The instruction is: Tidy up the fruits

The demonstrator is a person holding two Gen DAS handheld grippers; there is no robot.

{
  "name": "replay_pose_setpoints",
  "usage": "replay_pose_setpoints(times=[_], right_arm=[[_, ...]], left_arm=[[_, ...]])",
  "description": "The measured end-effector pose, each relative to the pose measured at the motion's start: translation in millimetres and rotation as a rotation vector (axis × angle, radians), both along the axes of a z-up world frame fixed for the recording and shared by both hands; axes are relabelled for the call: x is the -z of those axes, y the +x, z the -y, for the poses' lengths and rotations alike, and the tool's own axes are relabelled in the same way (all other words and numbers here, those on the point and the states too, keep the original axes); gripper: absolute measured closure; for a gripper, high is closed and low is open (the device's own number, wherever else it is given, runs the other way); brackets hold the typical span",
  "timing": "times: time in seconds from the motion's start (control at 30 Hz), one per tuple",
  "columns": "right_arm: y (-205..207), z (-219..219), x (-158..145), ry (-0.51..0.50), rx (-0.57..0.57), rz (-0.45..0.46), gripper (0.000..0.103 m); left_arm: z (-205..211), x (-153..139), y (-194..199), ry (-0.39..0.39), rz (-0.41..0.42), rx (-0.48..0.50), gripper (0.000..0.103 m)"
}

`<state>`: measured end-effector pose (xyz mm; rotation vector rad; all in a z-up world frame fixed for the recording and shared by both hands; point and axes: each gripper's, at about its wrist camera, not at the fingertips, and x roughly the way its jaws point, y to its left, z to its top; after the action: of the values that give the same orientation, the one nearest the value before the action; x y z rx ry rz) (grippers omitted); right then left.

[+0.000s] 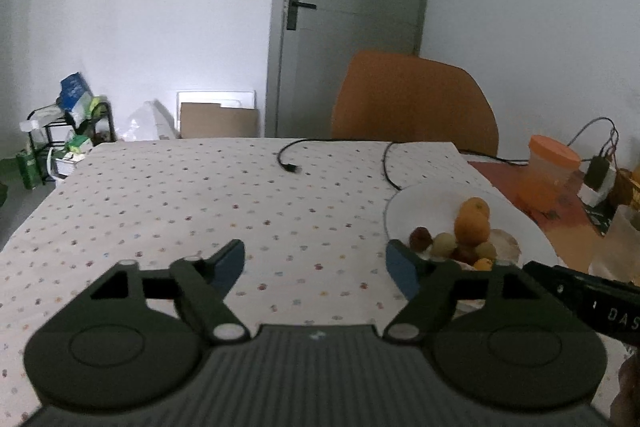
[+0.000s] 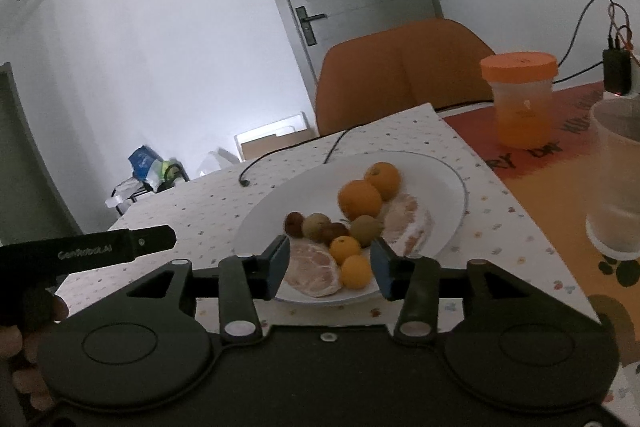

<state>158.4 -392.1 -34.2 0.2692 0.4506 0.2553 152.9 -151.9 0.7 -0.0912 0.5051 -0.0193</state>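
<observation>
A white plate (image 2: 448, 179) on the dotted tablecloth holds two oranges (image 2: 360, 199), two small kumquats (image 2: 354, 269), several small round brown and green fruits (image 2: 366, 229) and two pomelo segments (image 2: 312, 267). My right gripper (image 2: 330, 267) is open and empty, its fingers just above the plate's near edge with the kumquats between them. My left gripper (image 1: 316, 267) is open and empty over the bare cloth, left of the plate (image 1: 416, 207); its right finger (image 1: 402, 267) is near the plate's rim.
An orange-lidded jar (image 2: 520, 99) and a clear plastic cup (image 2: 618, 179) stand right of the plate on an orange mat. Black cables (image 1: 288, 155) lie at the table's far edge. An orange chair (image 1: 416, 99) stands behind the table.
</observation>
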Motion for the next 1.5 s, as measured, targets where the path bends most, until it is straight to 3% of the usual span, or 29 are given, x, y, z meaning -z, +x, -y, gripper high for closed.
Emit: replay_pose_setpoints(times=[0.3, 0.37, 0.5, 0.57, 0.77, 1.5], right_arm=[[-7, -15, -8, -0.031, -0.008, 0.012, 0.042], [-9, -19, -11, -0.041, -0.004, 0.016, 0.032], [-13, -29, -15, -0.052, -0.011, 0.023, 0.023], [-16, -33, -17, -0.06, -0.013, 0.032, 0.012], [-22, -50, -22, -0.077, -0.031, 0.037, 0.001], [-46, -76, -34, -0.134, -0.083, 0.021, 0.0]], left_arm=[[-22, -1, -17, -0.006, -0.002, -0.033, 0.018], [-27, -2, -21, -0.009, -0.006, -0.022, 0.018], [-36, -3, -31, 0.004, -0.008, -0.038, 0.012], [-41, -3, -36, 0.01, -0.005, -0.059, 0.01], [-58, -5, -47, -0.001, -0.023, -0.083, 0.008], [-89, -7, -89, 0.007, -0.033, -0.071, 0.0]])
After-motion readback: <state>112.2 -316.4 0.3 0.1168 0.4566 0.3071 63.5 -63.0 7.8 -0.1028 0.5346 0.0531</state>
